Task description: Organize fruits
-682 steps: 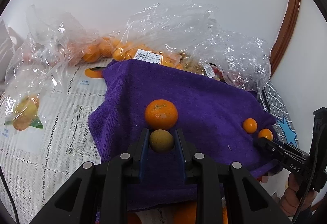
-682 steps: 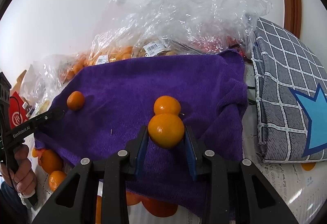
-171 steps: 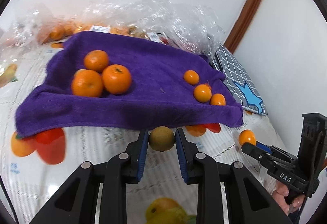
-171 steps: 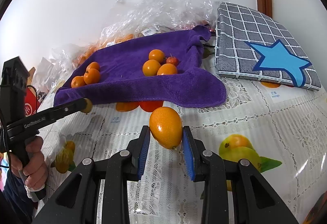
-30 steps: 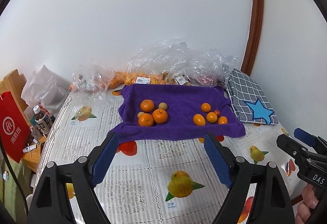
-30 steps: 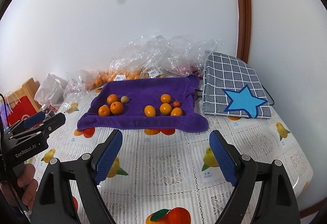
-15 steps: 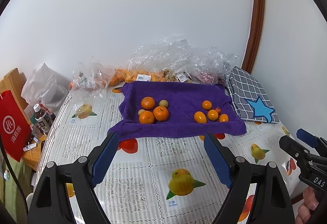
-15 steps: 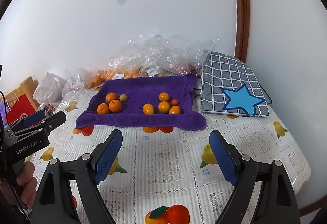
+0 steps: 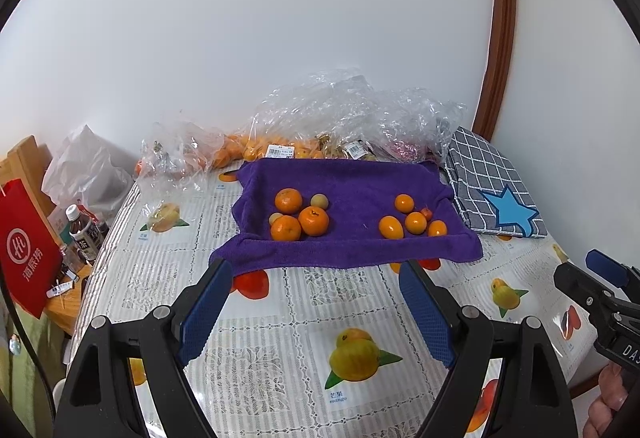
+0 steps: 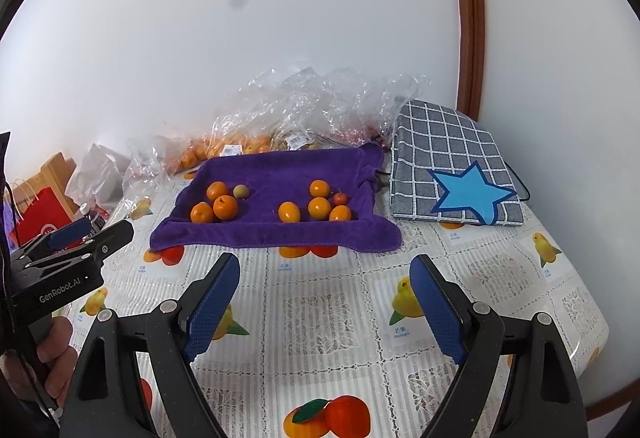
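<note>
Now pulled well back from the worktop (image 9: pixel 280 302) with both hand-held grippers, left (image 9: pixel 316 302) and right (image 10: pixel 324 302), spread wide and empty, fruits sorted in two groups on the purple towel (image 9: pixel 352 182), so task probably finished.

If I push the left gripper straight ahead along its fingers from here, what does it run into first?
Most likely the near edge of the purple towel, then the fruit on it. The left gripper is open, empty and above the tablecloth, with nothing between its fingers and the towel. Depth is uncertain.
</note>
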Motion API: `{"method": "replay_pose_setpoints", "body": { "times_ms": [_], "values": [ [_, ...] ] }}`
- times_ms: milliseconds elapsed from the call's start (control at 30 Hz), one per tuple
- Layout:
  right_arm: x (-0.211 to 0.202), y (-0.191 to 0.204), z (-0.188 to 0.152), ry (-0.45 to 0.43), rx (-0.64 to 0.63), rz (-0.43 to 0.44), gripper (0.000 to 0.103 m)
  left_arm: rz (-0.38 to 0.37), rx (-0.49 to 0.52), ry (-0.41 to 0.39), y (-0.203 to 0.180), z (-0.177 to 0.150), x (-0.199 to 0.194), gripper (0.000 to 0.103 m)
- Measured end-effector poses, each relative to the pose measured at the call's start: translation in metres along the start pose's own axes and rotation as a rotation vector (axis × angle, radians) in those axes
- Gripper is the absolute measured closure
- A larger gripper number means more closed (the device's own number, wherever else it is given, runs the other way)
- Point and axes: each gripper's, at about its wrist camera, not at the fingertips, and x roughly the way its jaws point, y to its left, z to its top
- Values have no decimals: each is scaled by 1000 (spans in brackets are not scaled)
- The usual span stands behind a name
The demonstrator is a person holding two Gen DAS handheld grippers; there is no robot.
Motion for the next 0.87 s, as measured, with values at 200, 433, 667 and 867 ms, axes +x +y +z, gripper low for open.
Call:
{"method": "replay_pose_setpoints", "body": {
  "times_ms": [200, 433, 667, 867],
  "values": [
    [-1, -1, 0, -2, 2, 2, 17, 0, 2, -2, 0, -1, 0, 19],
    [-1, 1, 0, -2, -2, -5, 17, -1, 6, -1, 0, 0, -2, 19],
    [-1, 1, -1, -1, -10, -21, 17, -6, 8, -4, 0, 1, -3, 19],
    [-3, 1, -2, -6, -13, -21, 17, -11, 26, -14, 1, 3, -5, 18]
  ]
}}
